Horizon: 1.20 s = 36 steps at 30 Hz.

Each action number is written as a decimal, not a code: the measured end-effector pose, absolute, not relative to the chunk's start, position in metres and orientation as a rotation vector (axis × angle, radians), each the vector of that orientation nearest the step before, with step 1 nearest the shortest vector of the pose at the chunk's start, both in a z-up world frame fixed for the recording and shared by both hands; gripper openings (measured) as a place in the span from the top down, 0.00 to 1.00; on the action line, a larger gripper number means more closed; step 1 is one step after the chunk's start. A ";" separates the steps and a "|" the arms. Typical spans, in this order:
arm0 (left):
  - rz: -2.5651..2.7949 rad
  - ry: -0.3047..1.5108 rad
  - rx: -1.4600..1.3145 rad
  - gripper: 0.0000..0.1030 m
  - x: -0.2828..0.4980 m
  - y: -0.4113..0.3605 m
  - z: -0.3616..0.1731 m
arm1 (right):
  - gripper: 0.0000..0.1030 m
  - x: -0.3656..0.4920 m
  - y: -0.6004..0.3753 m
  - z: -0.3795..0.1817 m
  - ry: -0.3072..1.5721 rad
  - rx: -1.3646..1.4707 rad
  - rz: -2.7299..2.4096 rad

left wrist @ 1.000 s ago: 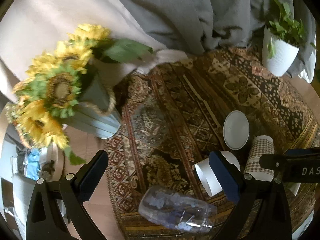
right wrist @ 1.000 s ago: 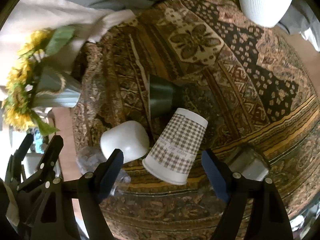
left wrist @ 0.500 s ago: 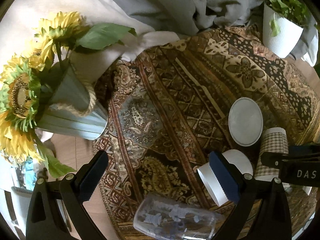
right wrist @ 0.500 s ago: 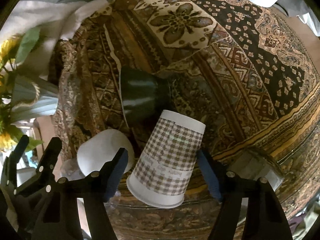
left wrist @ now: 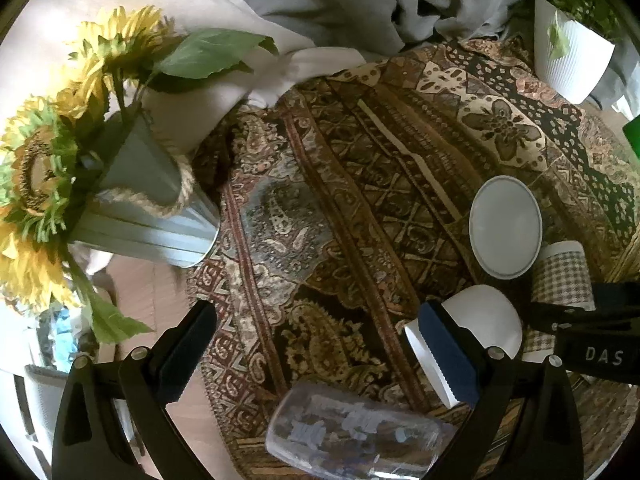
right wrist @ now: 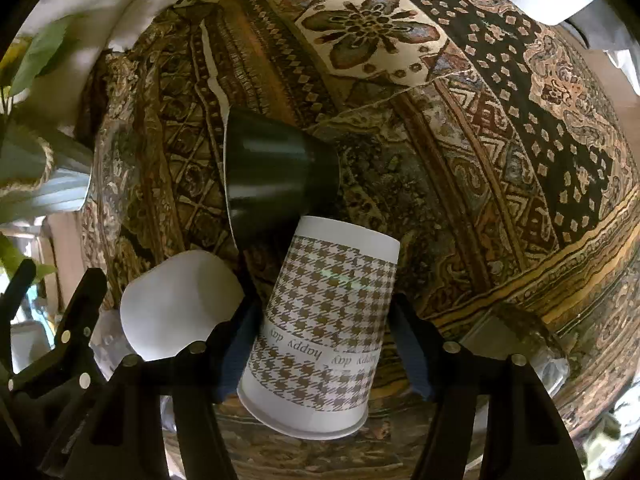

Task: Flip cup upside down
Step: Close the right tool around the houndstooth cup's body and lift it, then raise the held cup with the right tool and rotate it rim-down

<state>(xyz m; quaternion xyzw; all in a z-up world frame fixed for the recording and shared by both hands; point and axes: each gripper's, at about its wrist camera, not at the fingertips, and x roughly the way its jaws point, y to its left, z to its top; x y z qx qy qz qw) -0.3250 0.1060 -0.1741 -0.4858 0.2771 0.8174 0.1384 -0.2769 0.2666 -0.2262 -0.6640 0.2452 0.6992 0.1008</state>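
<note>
Now I see the houndstooth paper cup (right wrist: 324, 328) on the patterned cloth (right wrist: 500, 152), between the fingers of my right gripper (right wrist: 325, 354); they seem to press its sides, but the contact is partly hidden. A dark green cup (right wrist: 272, 176) and a white cup (right wrist: 176, 304) lie beside it. My left gripper (left wrist: 316, 356) is spread wide over a clear plastic cup (left wrist: 348, 434). The metal pail (left wrist: 148, 216) holds sunflowers (left wrist: 40, 168) near the cloth's edge.

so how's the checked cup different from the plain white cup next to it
The checked cup has a brown houndstooth print with lettering; the white cup is plain. The checked cup sits between the right gripper fingers; the white cup lies free beside them. The checked cup looks taller. Both are tapered cups on the patterned cloth.
</note>
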 end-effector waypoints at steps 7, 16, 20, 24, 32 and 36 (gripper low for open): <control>2.395 0.783 -1.416 0.00 -0.310 0.098 -0.161 | 0.37 -0.267 0.265 -0.203 0.661 -1.947 2.143; 2.547 0.677 -1.425 0.00 -0.263 0.060 -0.133 | 0.37 -0.236 0.233 -0.167 0.506 -1.982 2.315; 2.604 0.580 -1.471 0.00 -0.236 0.037 -0.133 | 0.37 -0.218 0.211 -0.162 0.400 -2.034 2.374; 2.641 0.490 -1.528 0.00 -0.214 0.017 -0.140 | 0.37 -0.206 0.190 -0.167 0.291 -2.104 2.394; 2.621 0.416 -1.660 0.00 -0.195 -0.005 -0.167 | 0.37 -0.190 0.166 -0.190 0.149 -2.217 2.375; 2.610 0.432 -1.700 0.00 -0.191 -0.007 -0.179 | 0.37 -0.189 0.158 -0.199 0.071 -2.247 2.359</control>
